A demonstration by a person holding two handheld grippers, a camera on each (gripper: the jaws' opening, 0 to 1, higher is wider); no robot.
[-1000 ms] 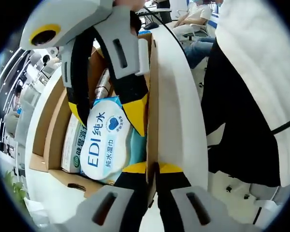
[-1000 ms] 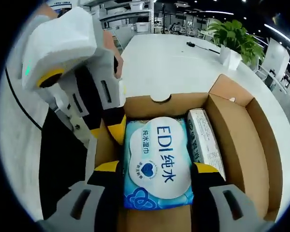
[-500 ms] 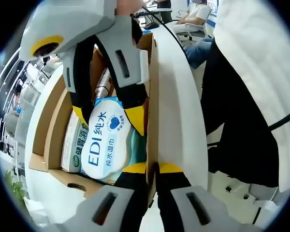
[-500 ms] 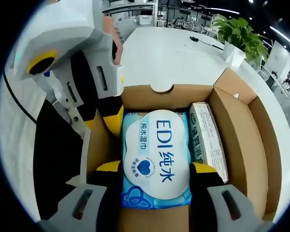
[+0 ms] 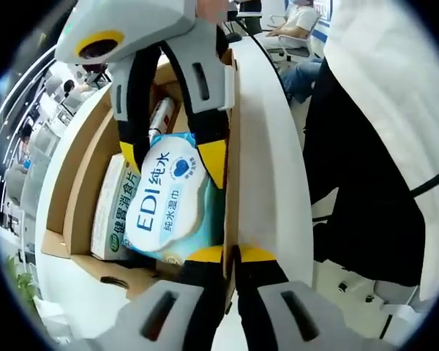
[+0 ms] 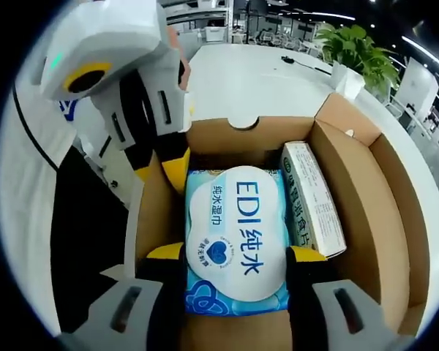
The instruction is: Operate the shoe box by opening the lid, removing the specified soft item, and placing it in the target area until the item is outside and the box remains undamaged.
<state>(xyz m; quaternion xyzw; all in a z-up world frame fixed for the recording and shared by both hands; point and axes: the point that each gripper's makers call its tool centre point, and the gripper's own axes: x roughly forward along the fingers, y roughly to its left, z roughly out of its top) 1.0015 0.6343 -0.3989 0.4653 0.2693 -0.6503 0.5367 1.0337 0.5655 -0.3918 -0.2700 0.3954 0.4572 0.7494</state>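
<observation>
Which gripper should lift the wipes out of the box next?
The right gripper. Its jaws already sit on both sides of the wipes pack inside the shoe box. The left gripper is clamped on the box wall, likely steadying it.

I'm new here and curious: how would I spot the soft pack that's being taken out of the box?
Look inside the open brown cardboard box on the white table. The wipes pack sits between the right gripper jaws, beside a stiff green-lettered carton. It alone is soft, light blue, with a white oval label reading EDI.
</observation>
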